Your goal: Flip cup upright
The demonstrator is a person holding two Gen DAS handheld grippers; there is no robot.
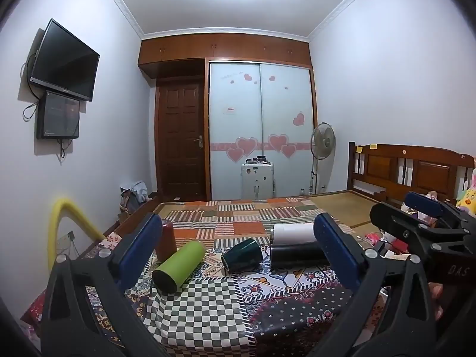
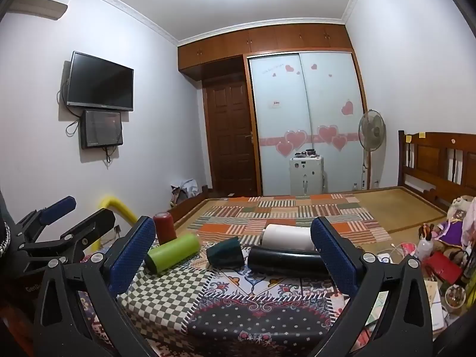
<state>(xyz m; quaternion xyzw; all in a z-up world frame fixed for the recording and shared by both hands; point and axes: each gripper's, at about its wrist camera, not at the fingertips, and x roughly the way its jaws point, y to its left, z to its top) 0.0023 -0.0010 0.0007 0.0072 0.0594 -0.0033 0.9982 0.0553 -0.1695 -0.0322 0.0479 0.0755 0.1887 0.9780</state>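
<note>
Surface: a patchwork cloth (image 1: 208,306) of checked, striped and floral panels covers it. On the cloth lie four cups on their sides: a green cup (image 1: 178,266), a dark teal cup (image 1: 242,255) with its mouth toward the camera, a black cup (image 1: 294,255) and, just behind it, a white cup (image 1: 293,233). A red cup (image 1: 167,239) stands behind the green one, partly hidden by a finger.

Room: a wall-mounted television (image 1: 64,61) at left, a brown door (image 1: 181,139), a sliding wardrobe (image 1: 261,128) with heart stickers, a standing fan (image 1: 322,142) and a wooden headboard (image 1: 410,169).

Left gripper (image 1: 238,248): fingers spread wide, holding nothing, short of the cups. Right gripper (image 2: 233,250): fingers likewise apart and empty, framing the same cups.

View differences: the left wrist view shows the right gripper at its right edge and a yellow plush toy (image 1: 467,199). The right wrist view shows the left gripper (image 2: 77,214) at lower left, an air conditioner (image 2: 38,9) at top left, and clutter including a red box (image 2: 443,269).
</note>
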